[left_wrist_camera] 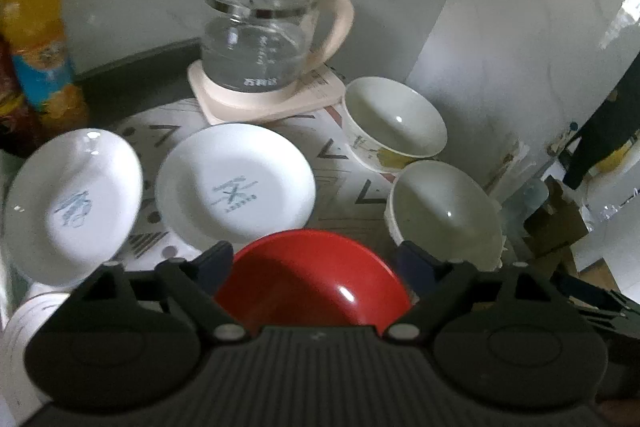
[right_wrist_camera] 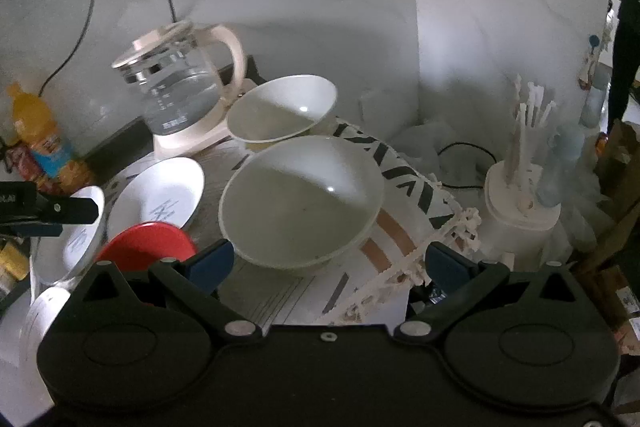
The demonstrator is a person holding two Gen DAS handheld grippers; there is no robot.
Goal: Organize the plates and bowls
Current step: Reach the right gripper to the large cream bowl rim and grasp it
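A red bowl (left_wrist_camera: 312,279) sits low in the left wrist view, between the fingertips of my left gripper (left_wrist_camera: 316,259), which stands open with its pads off the rim. Two white plates with blue characters (left_wrist_camera: 76,203) (left_wrist_camera: 236,183) lie beyond it. Two white bowls (left_wrist_camera: 444,215) (left_wrist_camera: 396,123) stand to the right. My right gripper (right_wrist_camera: 328,265) is open and empty just in front of the nearer white bowl (right_wrist_camera: 300,199). The farther bowl (right_wrist_camera: 284,111), the red bowl (right_wrist_camera: 148,243) and the plates (right_wrist_camera: 160,195) show there too. One left finger (right_wrist_camera: 76,209) hovers over the leftmost plate.
A glass kettle (left_wrist_camera: 260,39) on its pink base stands at the back, an orange drink bottle (left_wrist_camera: 36,39) at the far left. Right of the patterned tablecloth's edge (right_wrist_camera: 404,183) stands a white holder of utensils (right_wrist_camera: 520,203). A white rim (left_wrist_camera: 28,331) shows at the lower left.
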